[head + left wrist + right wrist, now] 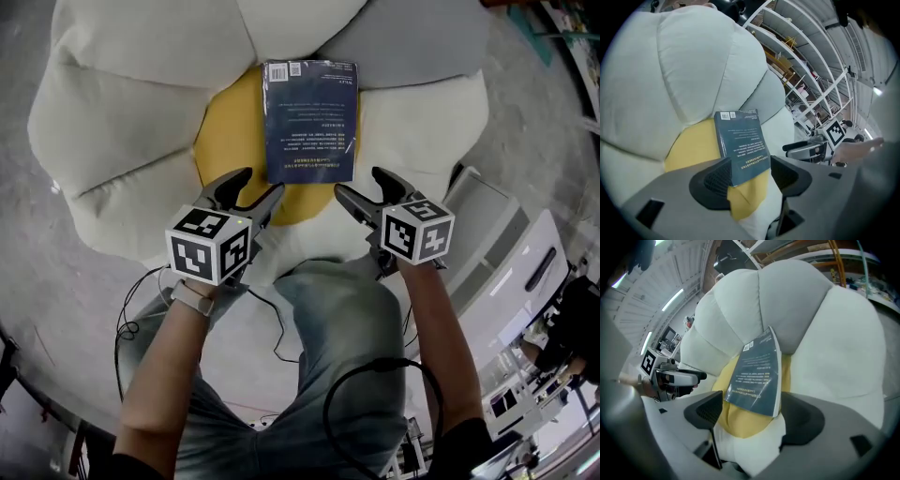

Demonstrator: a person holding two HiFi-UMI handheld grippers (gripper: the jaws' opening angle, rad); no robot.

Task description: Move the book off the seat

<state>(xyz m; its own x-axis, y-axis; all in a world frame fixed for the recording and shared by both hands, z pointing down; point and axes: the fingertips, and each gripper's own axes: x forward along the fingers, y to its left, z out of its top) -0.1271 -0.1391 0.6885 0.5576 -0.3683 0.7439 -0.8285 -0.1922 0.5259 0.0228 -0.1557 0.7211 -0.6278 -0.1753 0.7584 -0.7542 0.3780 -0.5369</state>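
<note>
A dark blue book [311, 122] lies flat, back cover up, on the yellow centre [225, 141] of a flower-shaped seat cushion with white and grey petals [122, 112]. My left gripper [261, 184] is open just short of the book's near left corner, not touching it. My right gripper [358, 183] is open beside the near right corner, also apart from it. In the left gripper view the book [740, 140] shows between the open jaws of that gripper [750, 180]. The right gripper view shows the book [757, 376] just beyond its open gripper [750, 413].
A white cabinet [506, 253] stands right of the cushion. Black cables [141, 291] trail over the grey floor near my legs [328, 328]. White shelving racks [811, 70] stand behind the seat.
</note>
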